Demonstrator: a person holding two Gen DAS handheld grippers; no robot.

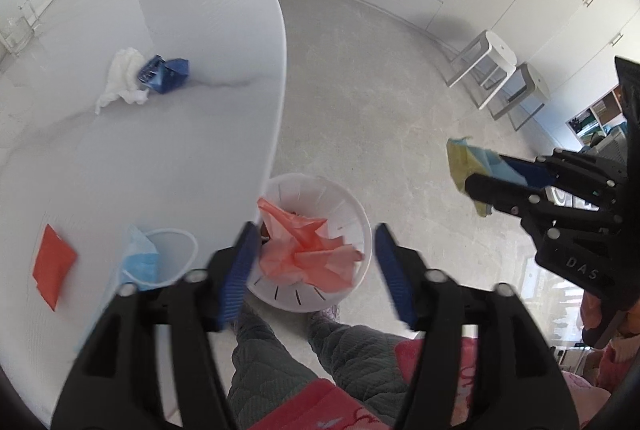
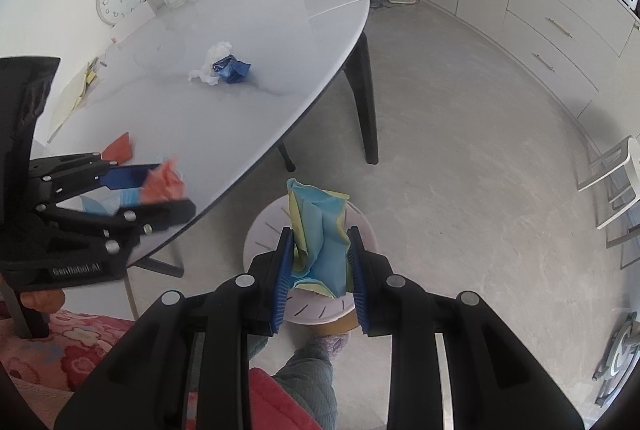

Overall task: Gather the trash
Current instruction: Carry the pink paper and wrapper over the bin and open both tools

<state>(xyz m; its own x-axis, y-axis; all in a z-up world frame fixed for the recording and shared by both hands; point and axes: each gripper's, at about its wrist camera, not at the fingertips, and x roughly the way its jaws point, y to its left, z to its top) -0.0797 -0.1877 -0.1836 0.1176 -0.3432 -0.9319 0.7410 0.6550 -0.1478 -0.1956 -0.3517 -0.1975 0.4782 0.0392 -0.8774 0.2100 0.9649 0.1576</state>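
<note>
A: Bin (image 1: 352, 214) first, left wrist view. White, round, slotted plastic, on the floor just off the worktop (image 1: 180, 150) edge. Left gripper (image 1: 316, 270) hangs over it, fingers spread wide with nothing pinched. Pink paper (image 1: 308, 250) shows crumpled between them, in or just over the bin; I cannot tell whether it has settled.

B: So that piece is let go. What's left on top?

A: A red flat square (image 1: 52, 266), a blue mask (image 1: 140, 262) with its white loop, and farther off a white tissue (image 1: 120, 78) touching a blue crushed pack (image 1: 166, 74). Soft, light, easily pinched, I'd judge.

B: And the other hand?

A: Right wrist view. Right gripper (image 2: 320, 266) has its fingers clamped on a wrapper (image 2: 320, 226), blue and yellow, thin, creased, standing up between the blue ribbed pads (image 2: 282, 270). The bin sits right beneath.

B: Then the step in hand is the drop.

A: I think so. Next it wants the fingers parted squarely over the bin mouth, since a light sheet may drift. After that, back to the worktop.
</note>
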